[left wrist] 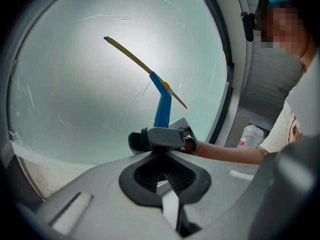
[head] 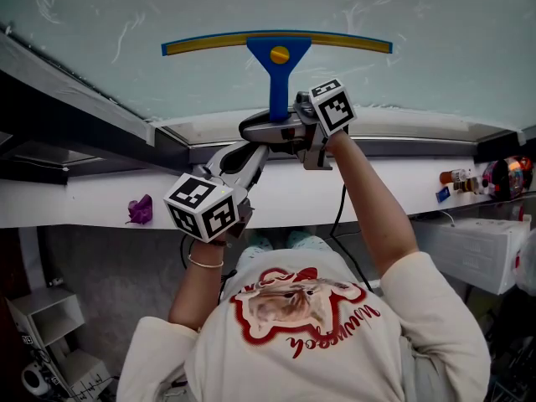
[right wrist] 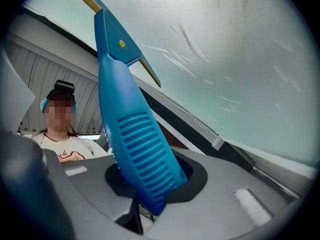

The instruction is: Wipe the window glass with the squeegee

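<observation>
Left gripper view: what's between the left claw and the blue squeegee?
The grey right gripper, shut on the blue plastic, yellow-bladed squeegee by its handle, ahead of the left gripper; the left gripper view shows it.

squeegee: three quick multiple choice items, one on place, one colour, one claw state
1. Where is the squeegee blade? A against the window glass B in a bucket C on a chair
2. Its handle's colour? A red B blue C green
3. The right claw is? A open, empty B shut on the handle C shut on a cloth
1 A: the blade lies across the glass. 2 B: both gripper views show blue. 3 B: the handle sits clamped between its jaws.
</observation>
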A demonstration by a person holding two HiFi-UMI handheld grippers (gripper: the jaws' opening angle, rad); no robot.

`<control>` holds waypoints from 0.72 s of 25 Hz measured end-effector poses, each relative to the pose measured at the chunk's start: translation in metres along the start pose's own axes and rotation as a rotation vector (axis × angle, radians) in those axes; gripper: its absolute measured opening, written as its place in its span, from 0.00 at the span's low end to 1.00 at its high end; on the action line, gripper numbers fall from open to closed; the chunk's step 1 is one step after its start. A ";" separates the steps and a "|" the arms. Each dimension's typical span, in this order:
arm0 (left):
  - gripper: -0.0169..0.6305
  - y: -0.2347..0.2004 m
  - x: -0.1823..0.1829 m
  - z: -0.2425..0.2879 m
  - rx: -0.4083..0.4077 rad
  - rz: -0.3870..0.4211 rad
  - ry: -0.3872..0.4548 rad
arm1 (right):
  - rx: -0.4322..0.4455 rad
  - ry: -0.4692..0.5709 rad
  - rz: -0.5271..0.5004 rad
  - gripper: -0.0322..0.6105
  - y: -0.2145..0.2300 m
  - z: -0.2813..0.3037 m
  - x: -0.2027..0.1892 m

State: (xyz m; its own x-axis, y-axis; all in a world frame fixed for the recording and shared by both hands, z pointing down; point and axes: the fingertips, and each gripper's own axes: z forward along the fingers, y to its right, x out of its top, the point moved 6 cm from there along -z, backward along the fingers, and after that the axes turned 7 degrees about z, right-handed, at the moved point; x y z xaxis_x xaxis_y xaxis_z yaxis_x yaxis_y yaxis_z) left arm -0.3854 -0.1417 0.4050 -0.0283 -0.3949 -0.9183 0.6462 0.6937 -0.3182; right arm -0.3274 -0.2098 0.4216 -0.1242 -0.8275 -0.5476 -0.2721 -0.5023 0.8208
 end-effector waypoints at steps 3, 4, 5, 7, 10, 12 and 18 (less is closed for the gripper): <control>0.03 0.000 -0.003 0.000 0.003 -0.007 -0.002 | 0.004 0.002 0.009 0.19 0.003 0.000 -0.003; 0.03 -0.001 -0.004 0.000 0.004 -0.008 -0.002 | 0.005 0.002 0.011 0.19 0.003 0.000 -0.003; 0.03 -0.001 -0.005 0.000 0.004 -0.010 -0.004 | 0.005 0.003 0.014 0.19 0.004 0.000 -0.004; 0.03 -0.001 -0.007 0.000 0.004 -0.015 -0.007 | 0.005 0.006 0.021 0.19 0.006 0.000 -0.006; 0.03 -0.001 -0.011 0.000 0.003 -0.021 -0.014 | 0.004 0.006 0.033 0.19 0.009 -0.001 -0.010; 0.03 -0.001 -0.014 0.001 0.004 -0.026 -0.017 | 0.004 0.005 0.040 0.19 0.011 -0.002 -0.012; 0.03 -0.001 -0.021 0.002 0.006 -0.042 -0.027 | 0.000 0.003 0.060 0.19 0.016 -0.004 -0.019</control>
State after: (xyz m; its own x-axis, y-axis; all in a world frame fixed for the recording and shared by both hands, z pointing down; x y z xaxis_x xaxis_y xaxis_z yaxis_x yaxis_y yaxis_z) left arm -0.3837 -0.1353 0.4254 -0.0349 -0.4399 -0.8974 0.6495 0.6725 -0.3549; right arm -0.3260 -0.2031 0.4453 -0.1377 -0.8571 -0.4965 -0.2639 -0.4514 0.8524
